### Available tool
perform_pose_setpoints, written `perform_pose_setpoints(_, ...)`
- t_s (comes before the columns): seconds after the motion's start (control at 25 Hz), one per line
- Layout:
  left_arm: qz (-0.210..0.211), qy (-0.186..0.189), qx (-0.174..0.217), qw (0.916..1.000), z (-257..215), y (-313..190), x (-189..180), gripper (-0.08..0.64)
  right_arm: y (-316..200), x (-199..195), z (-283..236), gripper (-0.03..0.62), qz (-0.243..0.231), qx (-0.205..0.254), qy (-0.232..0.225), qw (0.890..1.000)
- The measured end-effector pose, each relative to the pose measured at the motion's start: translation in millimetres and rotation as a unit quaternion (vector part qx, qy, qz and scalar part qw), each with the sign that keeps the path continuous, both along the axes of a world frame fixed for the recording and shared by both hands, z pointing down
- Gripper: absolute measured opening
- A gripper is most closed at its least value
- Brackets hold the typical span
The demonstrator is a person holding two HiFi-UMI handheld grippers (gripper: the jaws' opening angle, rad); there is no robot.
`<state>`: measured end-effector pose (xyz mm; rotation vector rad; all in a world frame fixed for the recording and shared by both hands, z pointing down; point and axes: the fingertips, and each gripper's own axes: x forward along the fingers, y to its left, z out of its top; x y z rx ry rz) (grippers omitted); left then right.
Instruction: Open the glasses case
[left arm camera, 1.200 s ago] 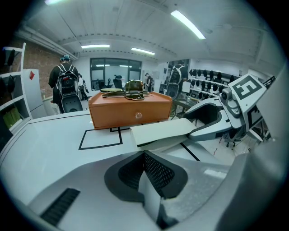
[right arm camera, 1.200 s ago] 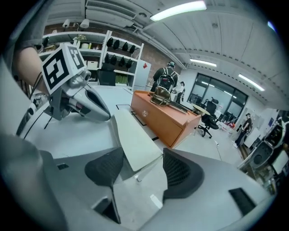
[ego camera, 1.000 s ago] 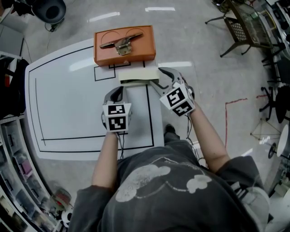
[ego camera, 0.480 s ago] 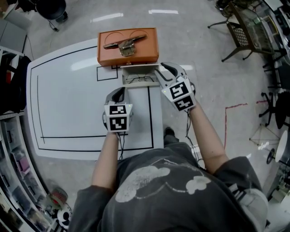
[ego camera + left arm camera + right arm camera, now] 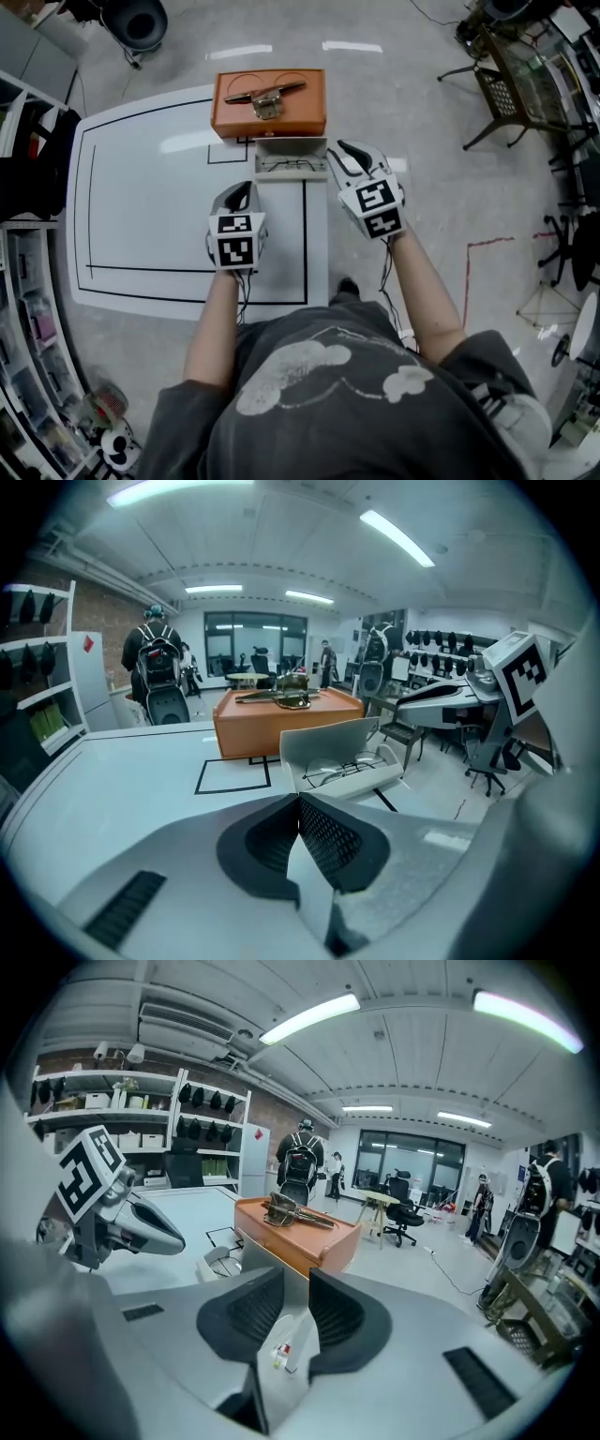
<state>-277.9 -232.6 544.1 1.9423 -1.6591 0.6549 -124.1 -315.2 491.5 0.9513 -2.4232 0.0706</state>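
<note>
The grey glasses case [image 5: 292, 170] lies open on the white table [image 5: 150, 206]. Its lid [image 5: 328, 745] stands up and glasses [image 5: 339, 767] rest inside. My right gripper [image 5: 339, 150] is at the lid's right edge. In the right gripper view the lid [image 5: 246, 1252] runs between the pads of that gripper [image 5: 286, 1302], whose jaws have just been closing onto it. My left gripper [image 5: 242, 190] hovers just left of and in front of the case. Its pads [image 5: 298, 803] meet with nothing between them.
An orange box [image 5: 269, 114] with a metal tool [image 5: 258, 97] on top stands right behind the case. Black tape lines [image 5: 305, 234] mark the tabletop. Shelves [image 5: 28, 281] line the left side, and chairs [image 5: 506, 84] stand on the floor at the right.
The case lid went from flat shut to standing up, which uncovers the glasses. My right gripper rose with the lid's edge. The left gripper stayed where it was.
</note>
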Motion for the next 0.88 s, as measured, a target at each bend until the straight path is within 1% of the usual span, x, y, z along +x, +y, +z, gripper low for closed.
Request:
perform_pose_setpoints(0.12, -0.015, -0.008, 0.018, 0.9997, -19.2, 9.2, 0.0, 0.002, 5.7, 4.9, -11.0, 0.051, 0.0, -0.003, -0.018, 1.0)
perform_pose_setpoints(0.24, -0.03, -0.012, 0.039, 0.9987, -40.5, 21.5, 5.4, 0.002, 11.9, 14.3, -24.5, 0.024, 0.004, 0.012, -0.029, 0.999)
perform_pose_setpoints(0.36, -0.043, -0.018, 0.048, 0.9977, -49.3, 37.2, 12.6, 0.002, 22.2, 23.6, -36.7, 0.003, -0.005, 0.029, -0.038, 0.999)
perform_pose_setpoints(0.48, -0.059, -0.019, 0.056, 0.9965, -56.1, 53.6, 22.2, 0.002, 34.9, 32.3, -45.7, 0.002, -0.025, 0.038, -0.045, 0.998)
perform_pose_setpoints(0.64, -0.076, -0.023, 0.065, 0.9947, -65.5, 77.4, 42.0, 0.002, 56.6, 48.3, -51.1, 0.002, -0.053, 0.033, -0.05, 0.997)
perform_pose_setpoints(0.88, -0.099, -0.033, 0.075, 0.9917, -76.8, 110.2, 79.0, 0.002, 87.6, 82.5, -54.2, 0.0, -0.082, 0.027, -0.057, 0.995)
